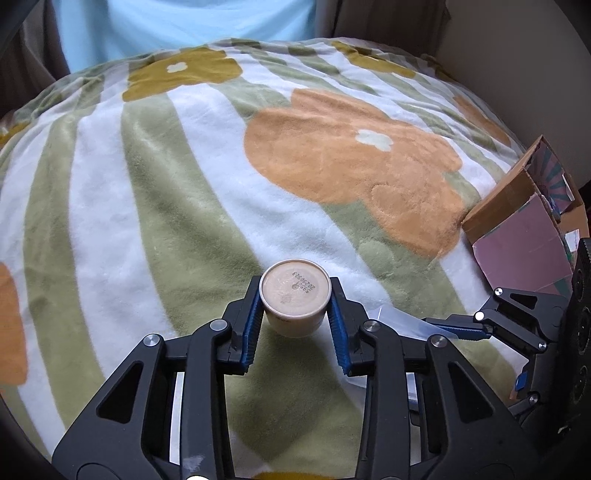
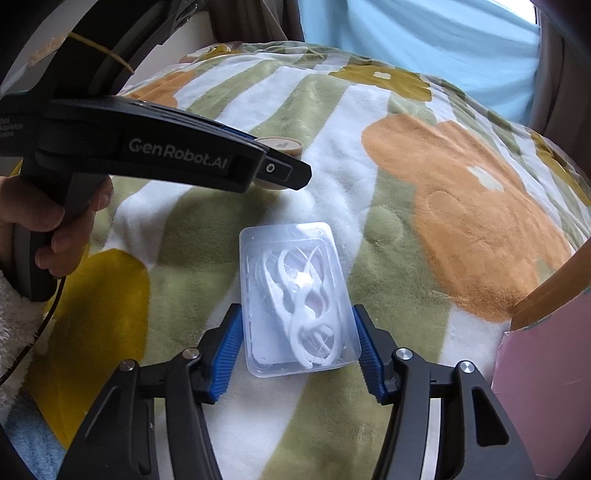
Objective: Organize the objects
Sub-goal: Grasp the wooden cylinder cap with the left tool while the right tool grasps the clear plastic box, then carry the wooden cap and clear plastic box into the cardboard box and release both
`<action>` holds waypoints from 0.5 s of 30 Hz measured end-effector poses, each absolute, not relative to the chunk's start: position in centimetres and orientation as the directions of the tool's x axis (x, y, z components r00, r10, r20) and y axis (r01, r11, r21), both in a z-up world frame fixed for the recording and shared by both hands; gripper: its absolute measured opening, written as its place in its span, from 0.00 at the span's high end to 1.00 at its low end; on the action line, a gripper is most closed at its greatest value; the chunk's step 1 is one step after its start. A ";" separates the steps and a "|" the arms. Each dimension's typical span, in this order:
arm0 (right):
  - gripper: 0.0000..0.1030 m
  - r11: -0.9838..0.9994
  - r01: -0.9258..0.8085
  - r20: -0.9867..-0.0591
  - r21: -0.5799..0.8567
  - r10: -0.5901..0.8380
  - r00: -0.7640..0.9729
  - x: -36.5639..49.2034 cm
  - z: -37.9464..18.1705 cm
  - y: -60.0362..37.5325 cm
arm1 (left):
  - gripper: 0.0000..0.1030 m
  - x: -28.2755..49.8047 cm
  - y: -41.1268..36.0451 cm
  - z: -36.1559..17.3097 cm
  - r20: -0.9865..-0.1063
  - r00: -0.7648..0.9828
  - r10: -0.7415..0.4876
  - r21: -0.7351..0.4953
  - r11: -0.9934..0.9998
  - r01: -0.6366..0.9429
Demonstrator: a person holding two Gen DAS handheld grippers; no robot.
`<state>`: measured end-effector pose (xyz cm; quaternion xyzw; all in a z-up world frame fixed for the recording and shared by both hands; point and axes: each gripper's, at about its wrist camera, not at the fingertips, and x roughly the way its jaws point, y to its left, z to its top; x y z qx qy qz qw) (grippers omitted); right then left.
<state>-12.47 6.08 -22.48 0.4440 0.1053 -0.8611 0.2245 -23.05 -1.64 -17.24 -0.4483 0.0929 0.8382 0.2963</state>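
Blue-padded left gripper (image 1: 295,301) sits clamped on a small beige cup (image 1: 294,301), pads pressed to both sides, printed lid facing up. Cup is low over the fleece blanket (image 1: 155,177); can't tell whether it touches. Right gripper (image 2: 300,339) has both pads against the long sides of a clear plastic box (image 2: 295,299) filled with white floss picks (image 2: 301,295); box lies flat on the blanket. In the right wrist view the left gripper's black body crosses upper left, held by a bare hand (image 2: 55,225), cup rim just showing at its tip. Cardboard box (image 1: 532,221) with pink flap stands at the blanket's right edge, near the right gripper. Light-blue cloth (image 1: 184,26) beyond the blanket.
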 end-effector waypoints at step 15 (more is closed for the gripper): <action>0.50 -0.874 0.486 -0.758 0.011 -0.324 -0.566 -9.1 -16.2 6.1 | 0.71 -19.1 -2.8 -10.0 -0.768 -0.515 0.382 -0.046 -0.834 -0.549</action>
